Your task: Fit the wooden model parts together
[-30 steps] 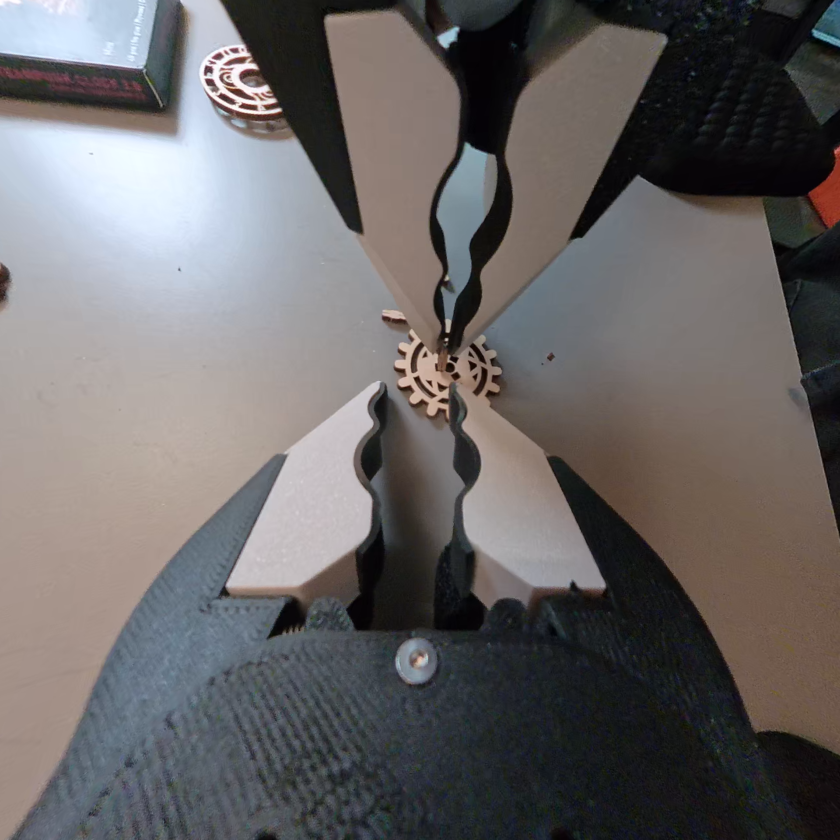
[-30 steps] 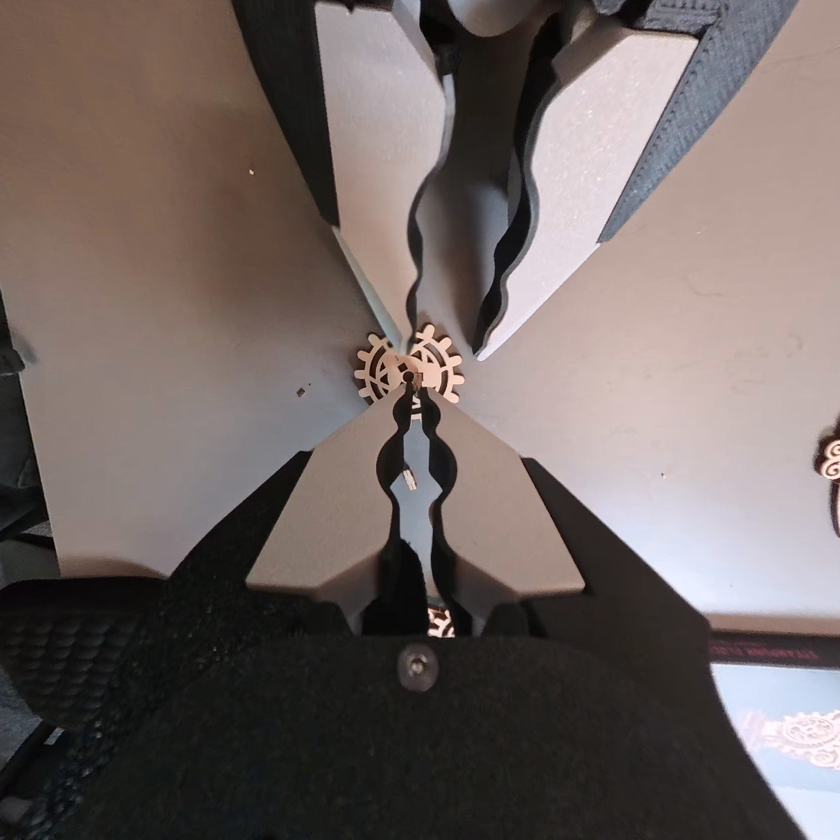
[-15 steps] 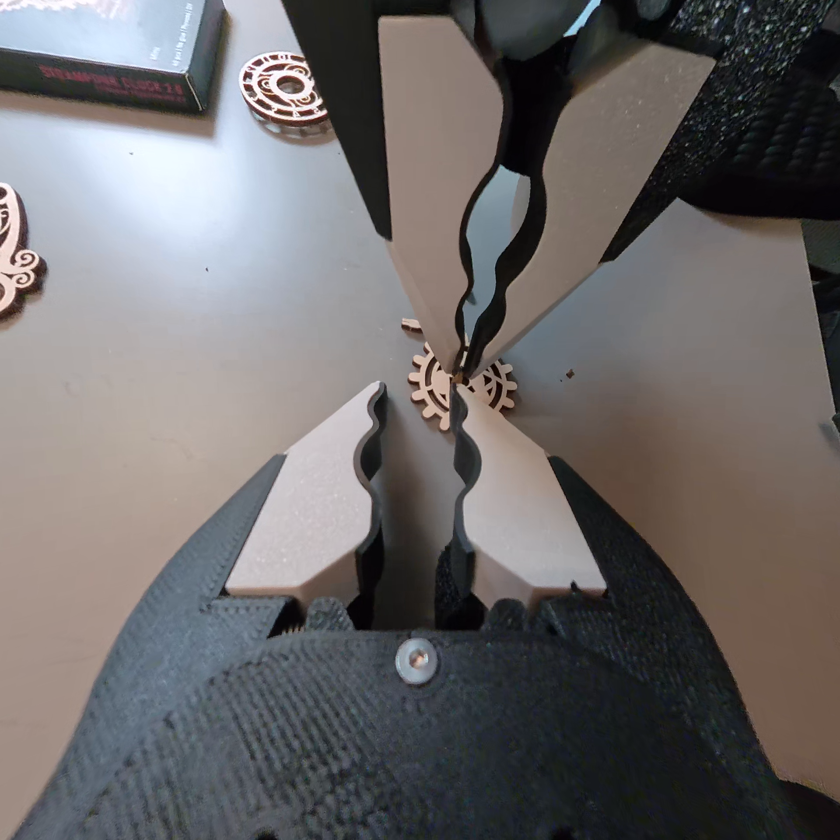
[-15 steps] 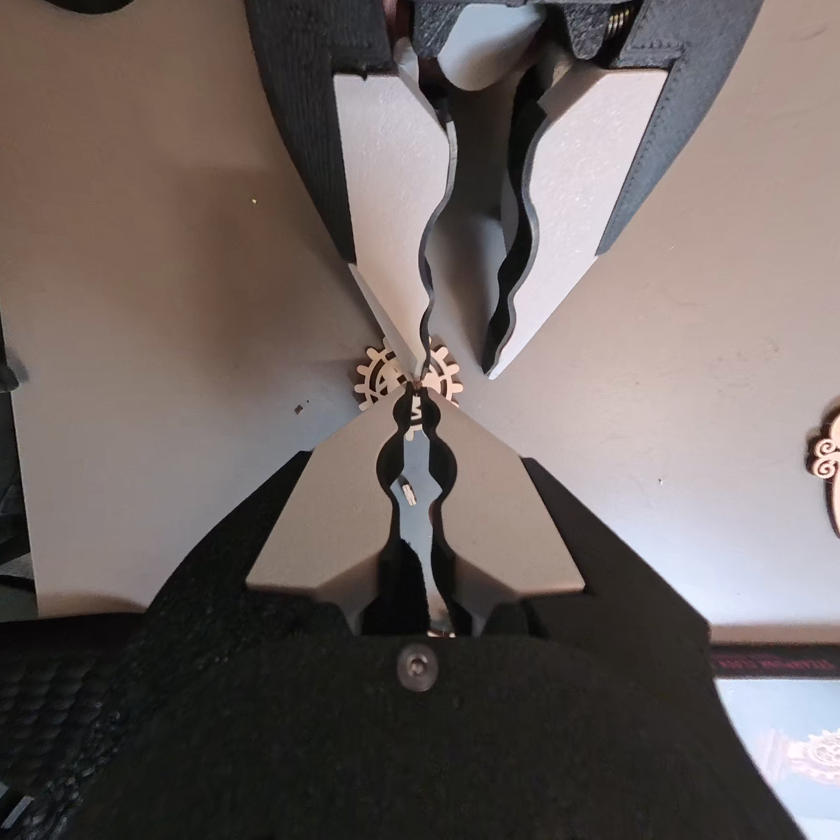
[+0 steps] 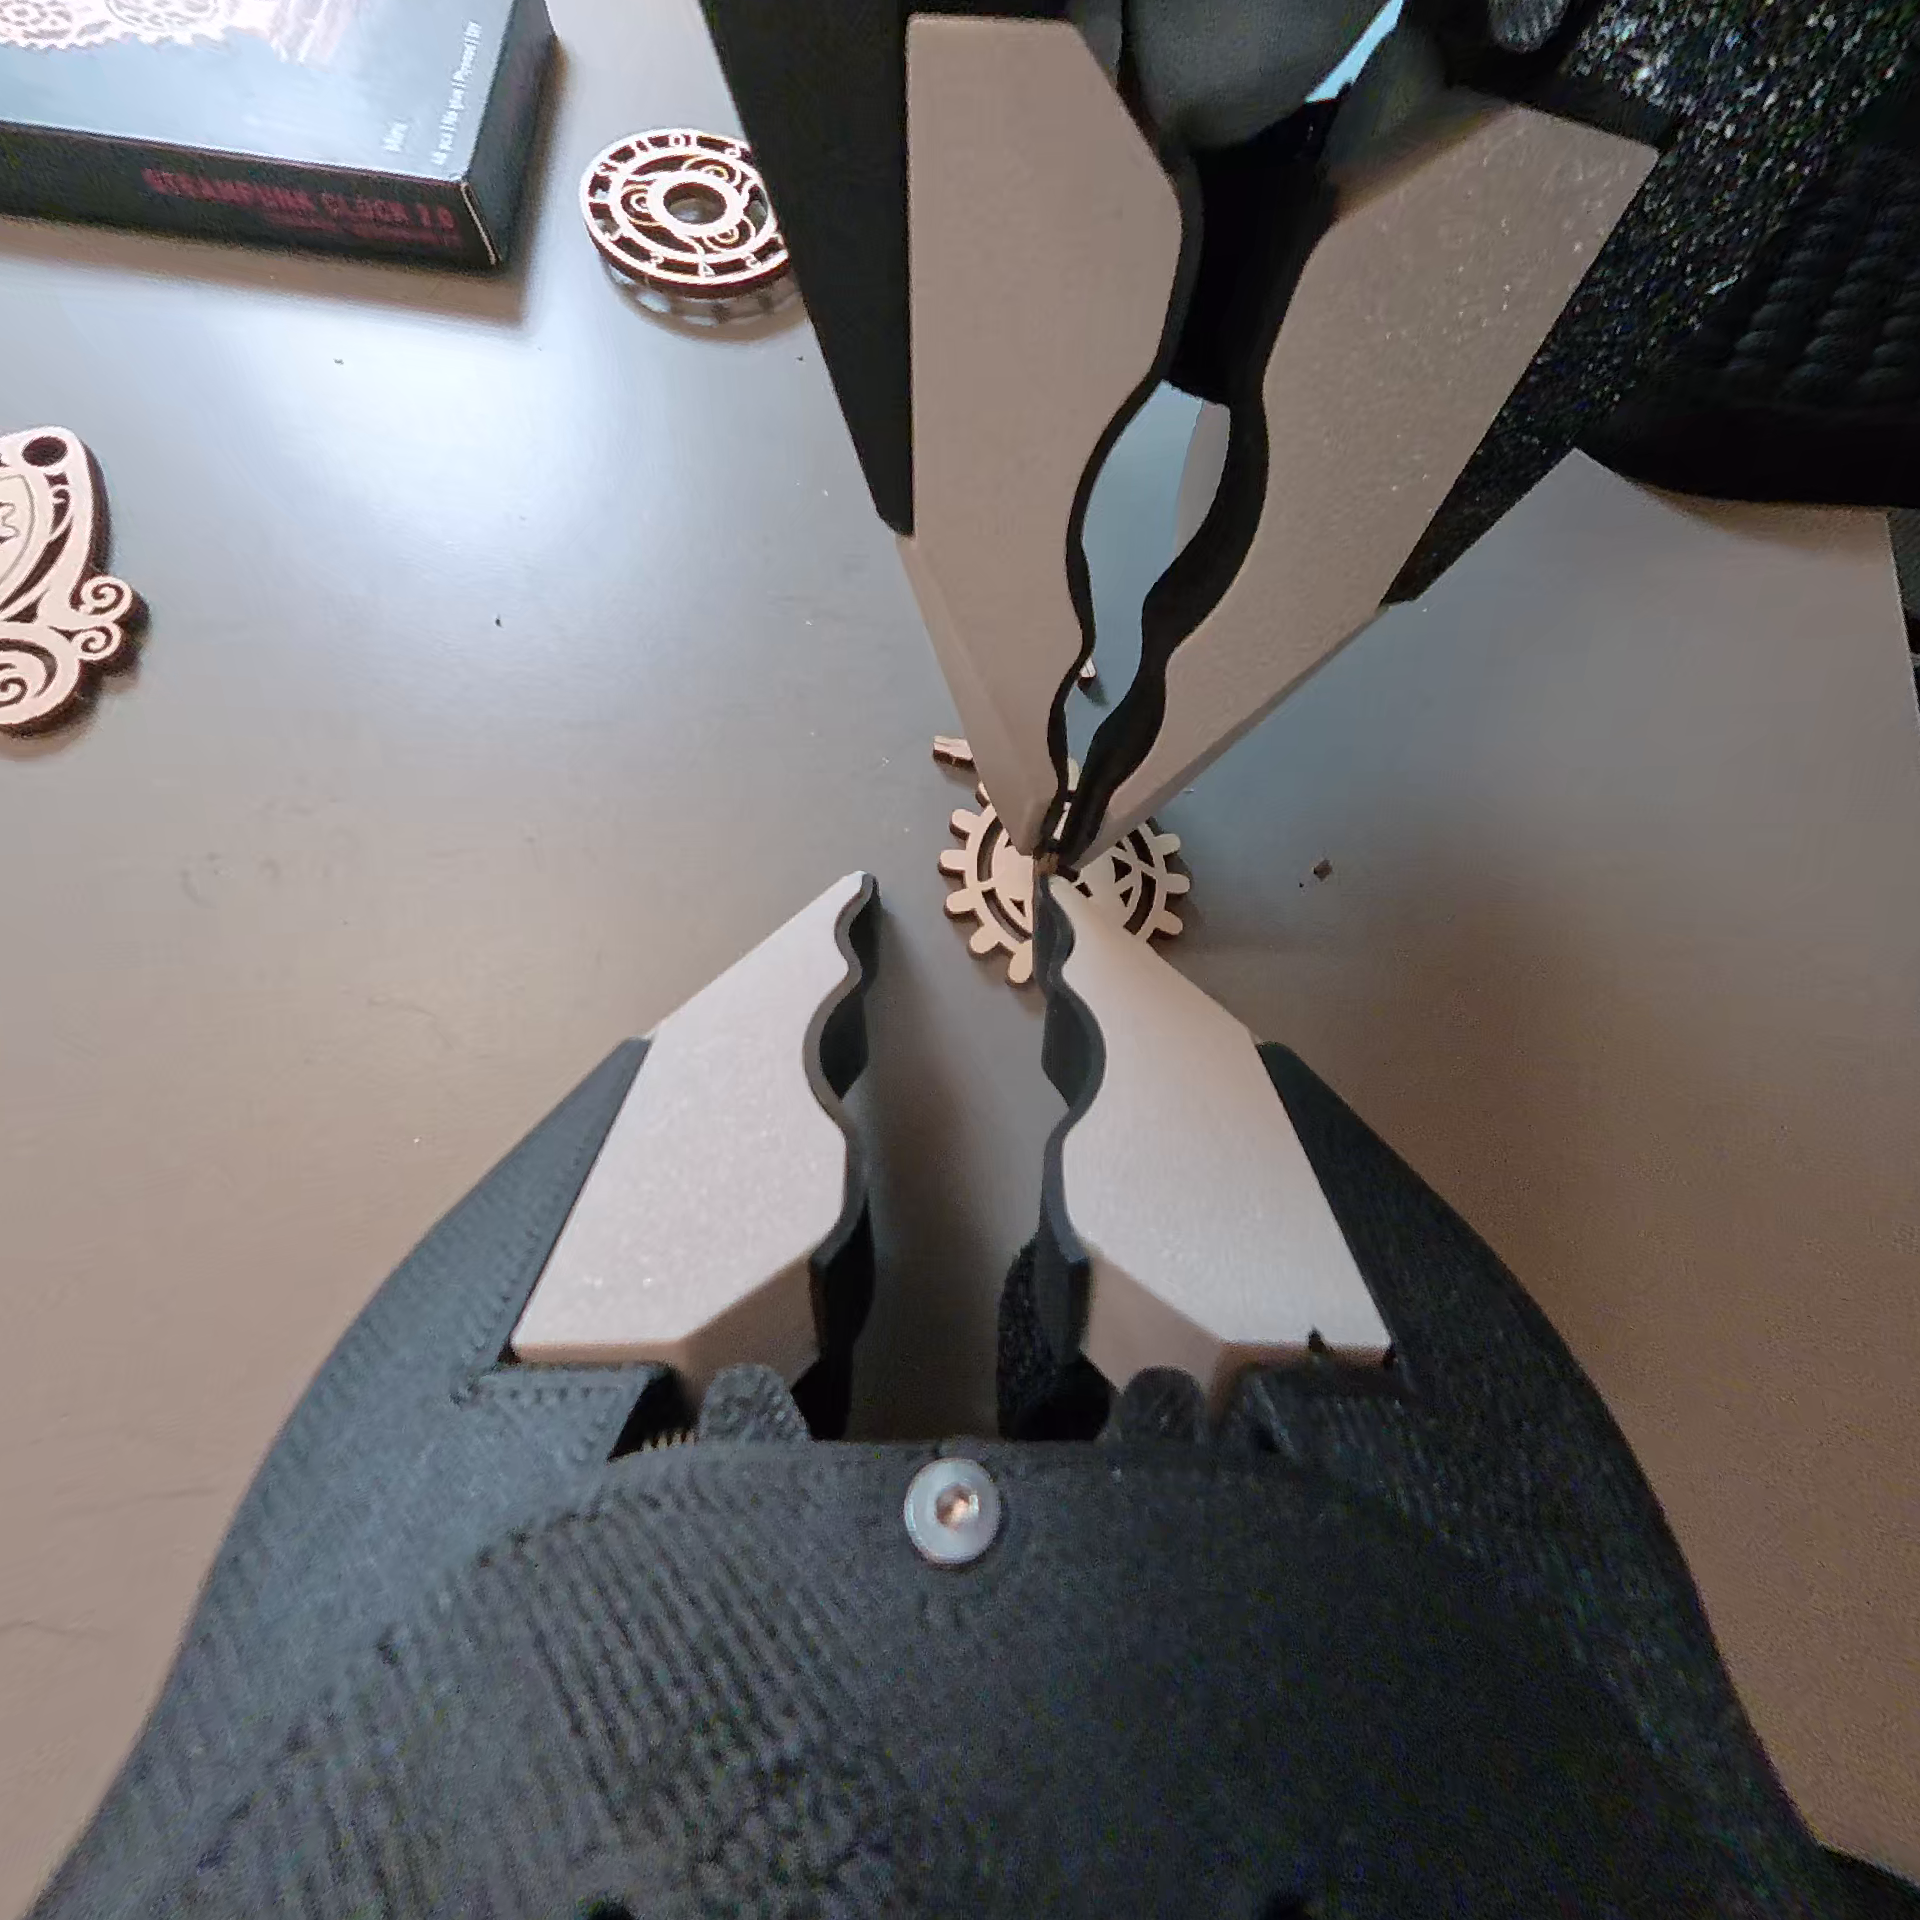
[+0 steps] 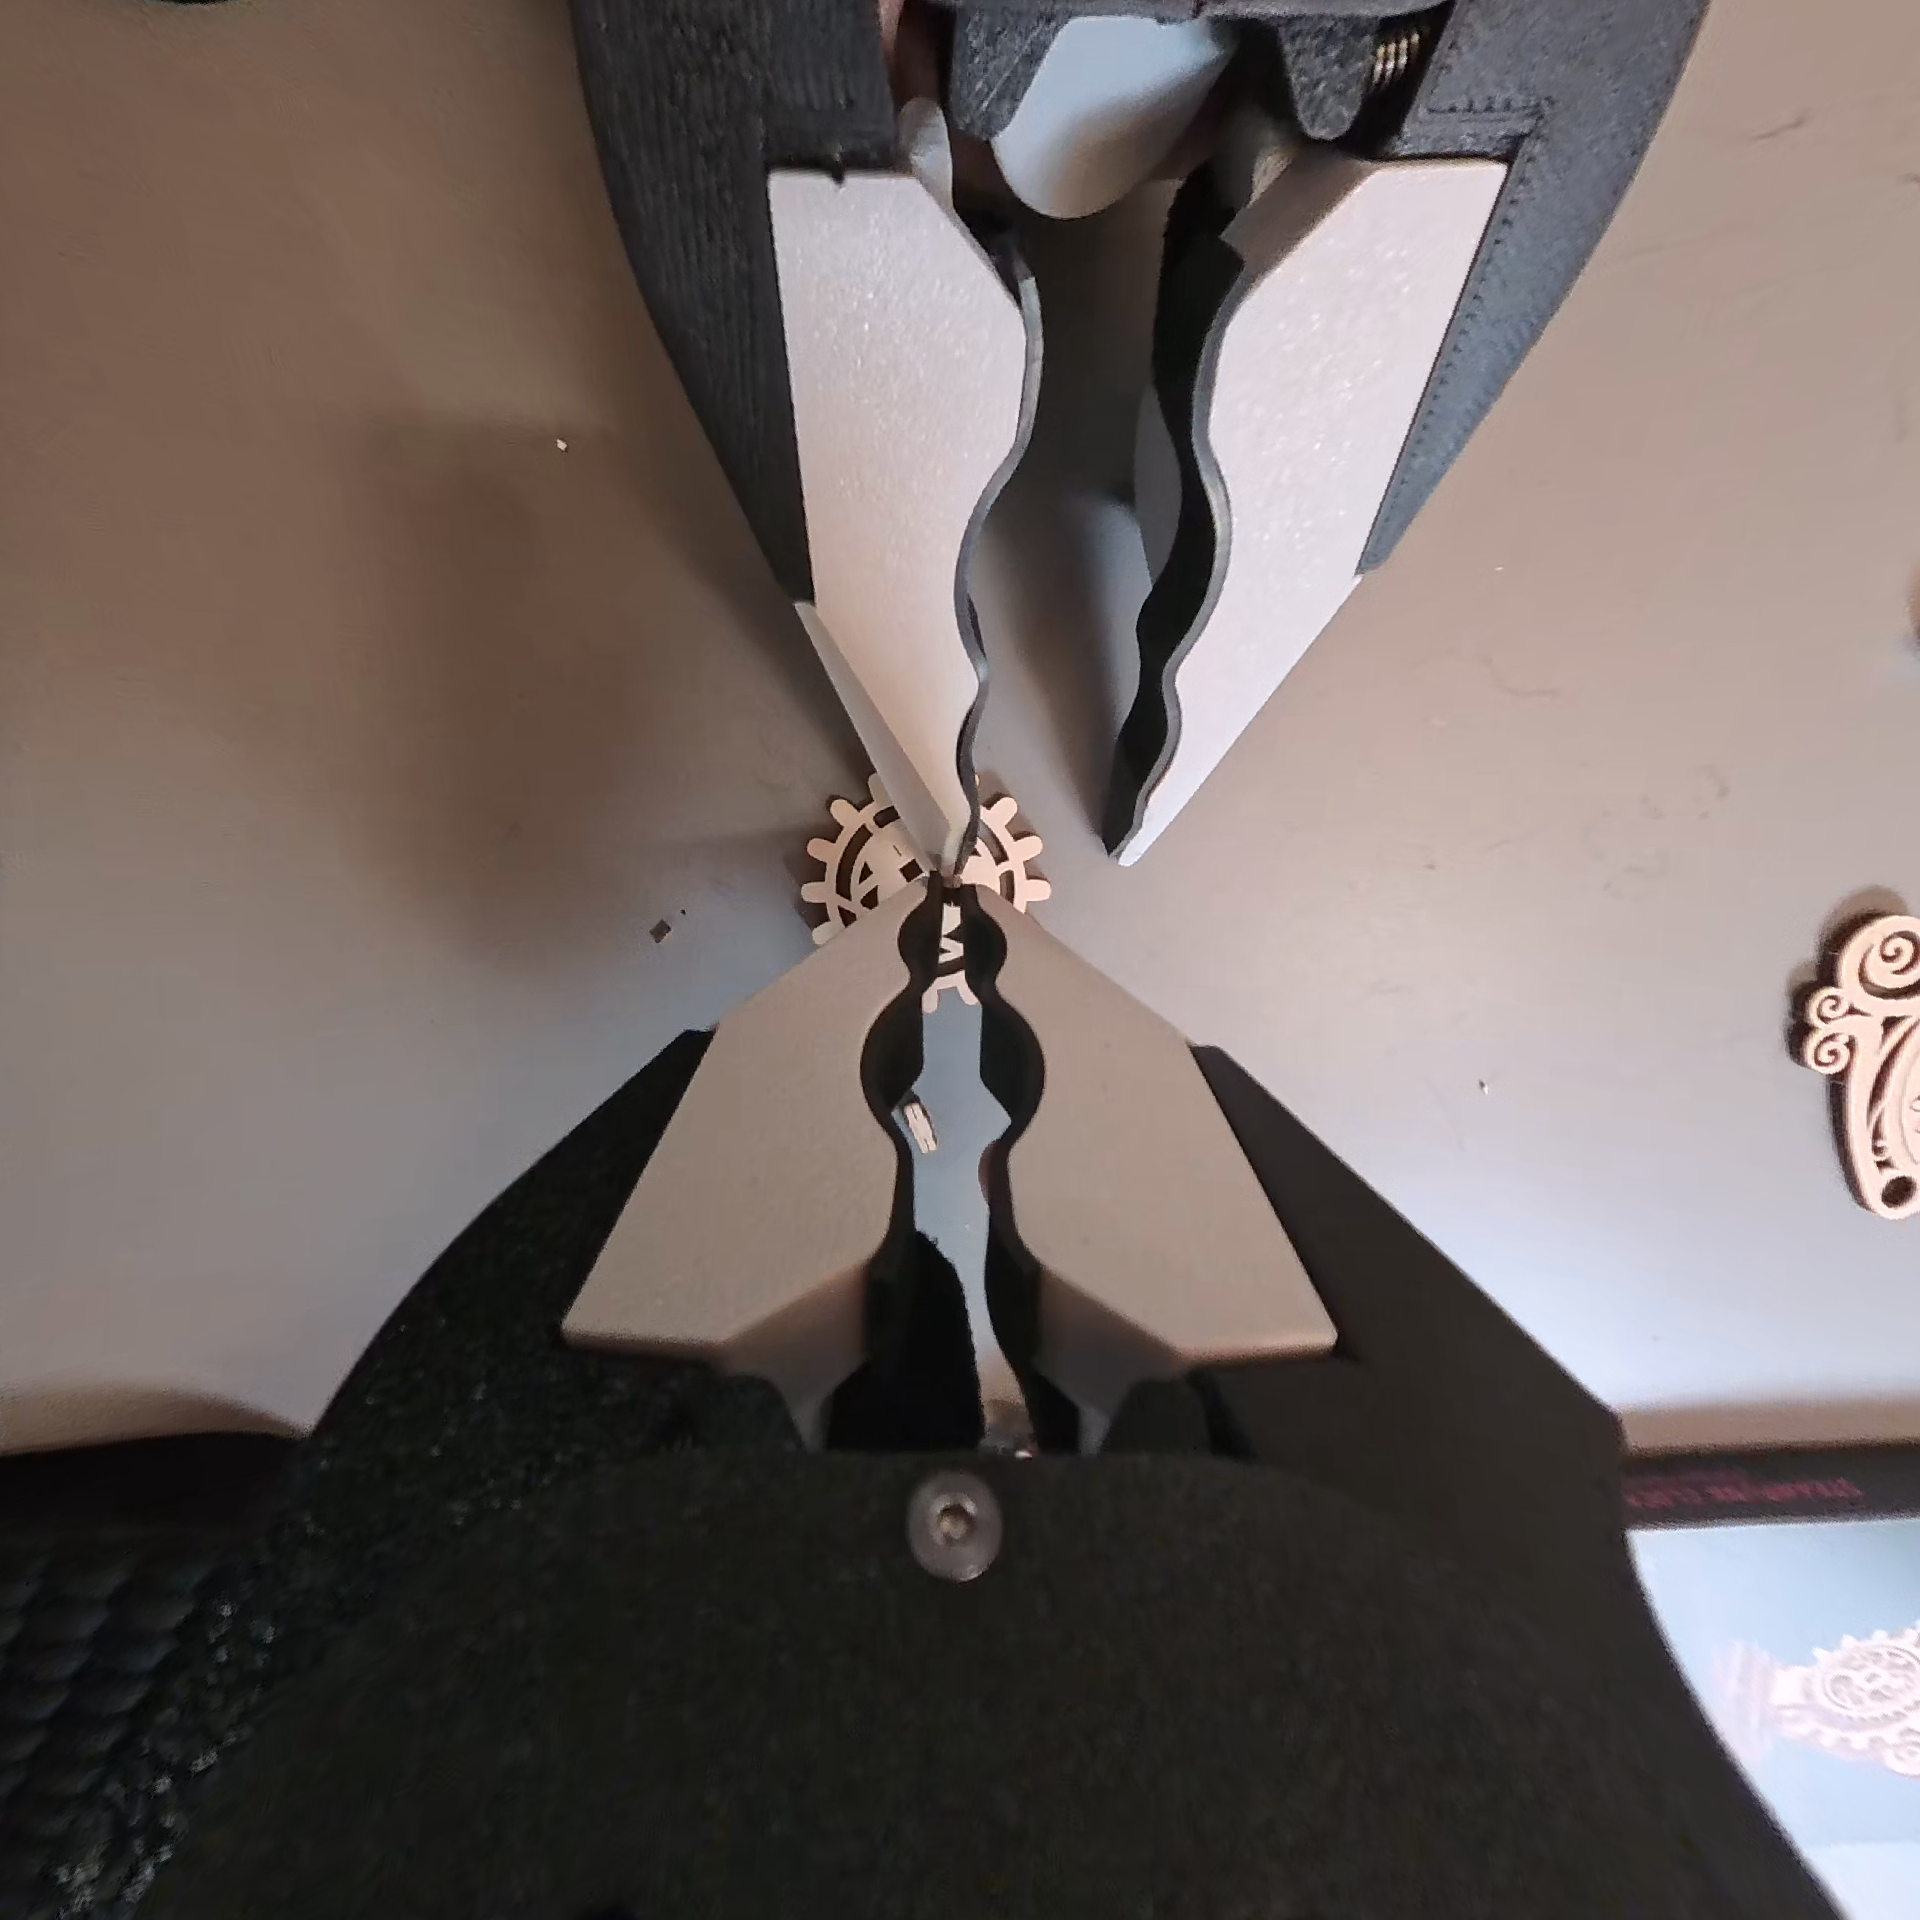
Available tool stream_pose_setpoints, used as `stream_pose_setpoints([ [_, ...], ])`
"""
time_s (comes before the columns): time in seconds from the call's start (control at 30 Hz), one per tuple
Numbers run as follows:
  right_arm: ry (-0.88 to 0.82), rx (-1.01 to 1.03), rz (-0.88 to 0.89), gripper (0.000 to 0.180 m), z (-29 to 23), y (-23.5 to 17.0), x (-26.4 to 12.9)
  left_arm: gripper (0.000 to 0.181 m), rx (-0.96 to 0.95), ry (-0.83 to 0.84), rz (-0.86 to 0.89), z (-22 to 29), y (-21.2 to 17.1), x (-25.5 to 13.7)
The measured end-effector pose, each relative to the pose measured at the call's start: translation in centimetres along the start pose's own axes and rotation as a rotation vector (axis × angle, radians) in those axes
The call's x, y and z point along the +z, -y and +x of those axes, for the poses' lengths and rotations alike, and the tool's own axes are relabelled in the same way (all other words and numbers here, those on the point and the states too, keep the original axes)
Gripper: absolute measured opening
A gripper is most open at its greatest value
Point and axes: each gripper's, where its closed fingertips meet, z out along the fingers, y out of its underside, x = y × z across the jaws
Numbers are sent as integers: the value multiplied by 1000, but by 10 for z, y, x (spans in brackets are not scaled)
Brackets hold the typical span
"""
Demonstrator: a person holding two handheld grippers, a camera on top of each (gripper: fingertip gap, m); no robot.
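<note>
A small wooden gear point(image 5: 982, 883) lies flat on the grey table point(image 5: 416, 831). My right gripper point(image 6: 951, 899) is shut, with a tiny wooden peg pinched at its tips right over the gear's centre. It comes down from the top of the left wrist view point(image 5: 1049, 847). My left gripper point(image 5: 951, 909) is open and empty, and its right fingertip point(image 5: 1044, 935) rests on the gear. In the right wrist view the gear point(image 6: 842, 862) shows between both grippers, with the open left gripper point(image 6: 1039, 842) above it.
Another small peg point(image 6: 920, 1127) lies on the table behind the gear. A round wooden dial point(image 5: 686, 213) and a black box point(image 5: 260, 135) lie at the far left. An ornate wooden piece point(image 5: 42, 592) lies at the left edge. The table edge point(image 5: 1907, 675) is close on the right. My left and right fingertips are right by each other.
The left gripper has drawn back slightly, so the box, dial and ornate piece show more. The right gripper stays shut over the gear's centre. The gear has not moved.
</note>
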Motion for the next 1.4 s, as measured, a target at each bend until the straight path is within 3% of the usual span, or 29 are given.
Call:
stream_pose_setpoints([
  [0.67, -32, -57, -103, 0, 0, -3, 0, 27, -20, 12, 4, -1, 1, 1],
  [1.13, -14, -62, -95, 0, 0, -4, 2, 25, -25, 20, 6, -2, 0, 1],
  [1.4, -119, -84, -20, 0, -3, -7, -1, 25, -16, 26, 5, -2, 0, 0],
])
